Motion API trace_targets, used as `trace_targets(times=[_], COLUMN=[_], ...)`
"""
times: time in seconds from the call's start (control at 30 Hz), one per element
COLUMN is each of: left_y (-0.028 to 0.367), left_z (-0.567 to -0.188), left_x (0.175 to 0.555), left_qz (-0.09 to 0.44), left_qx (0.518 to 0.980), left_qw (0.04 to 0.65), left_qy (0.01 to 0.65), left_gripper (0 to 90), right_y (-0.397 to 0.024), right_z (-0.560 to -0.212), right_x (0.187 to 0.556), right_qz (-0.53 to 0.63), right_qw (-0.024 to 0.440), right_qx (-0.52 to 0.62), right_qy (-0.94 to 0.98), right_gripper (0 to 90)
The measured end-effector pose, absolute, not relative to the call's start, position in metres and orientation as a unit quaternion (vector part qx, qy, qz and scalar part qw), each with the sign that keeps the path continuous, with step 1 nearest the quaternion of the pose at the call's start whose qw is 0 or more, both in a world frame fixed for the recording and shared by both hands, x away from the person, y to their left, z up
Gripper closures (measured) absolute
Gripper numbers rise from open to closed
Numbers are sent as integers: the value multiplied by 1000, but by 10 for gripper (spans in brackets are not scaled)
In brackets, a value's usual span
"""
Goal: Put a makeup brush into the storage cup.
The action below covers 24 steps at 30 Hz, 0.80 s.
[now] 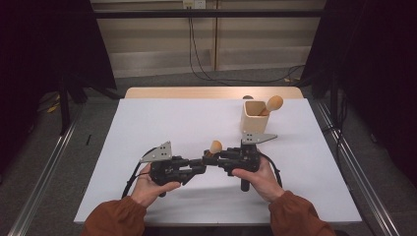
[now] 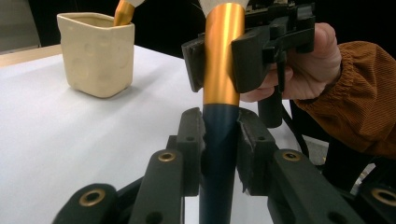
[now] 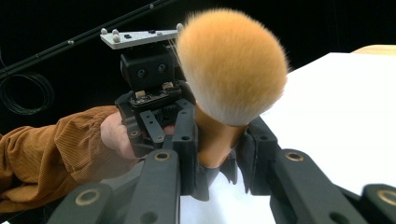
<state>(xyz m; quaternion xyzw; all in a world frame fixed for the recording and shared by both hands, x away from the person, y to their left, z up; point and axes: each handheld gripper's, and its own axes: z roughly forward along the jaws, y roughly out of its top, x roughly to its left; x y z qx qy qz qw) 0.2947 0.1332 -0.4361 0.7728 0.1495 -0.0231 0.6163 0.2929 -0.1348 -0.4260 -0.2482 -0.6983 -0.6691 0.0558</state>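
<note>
White table [image 1: 162,123]: left gripper [image 1: 200,166] clamps the brush [image 1: 215,147] handle, right gripper [image 1: 212,158] pinches its gold collar just above.

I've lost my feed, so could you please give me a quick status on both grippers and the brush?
Left gripper shut on makeup brush, dark handle end. Right gripper shut on its gold ferrule. Cup beyond, second brush inside; path clear.

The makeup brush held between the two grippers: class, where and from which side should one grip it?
Grip the makeup brush on its straight stem, jaws closing across it from the side. The round, smooth stem fits between flat jaws; the soft bristle head would crush. Both grippers clamp it this way.
</note>
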Motion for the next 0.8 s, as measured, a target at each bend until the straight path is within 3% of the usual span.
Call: trace_targets(times=[0.17,0.23,0.8], left_y=[132,131,135], left_z=[-437,-437,-439], left_x=[295,294,292], left_qz=[-21,-16,11], left_qx=[771,775,780], left_qw=[617,612,599], left_qy=[156,158,178], left_gripper=[718,660,448], right_y=[-135,-134,-142], right_z=[-425,-425,-419], right_x=[293,292,291], right_qz=[-668,-669,-672], right_qw=[50,47,24], right_qx=[-251,-250,-252], right_qy=[-699,-699,-696], right_gripper=[716,717,718])
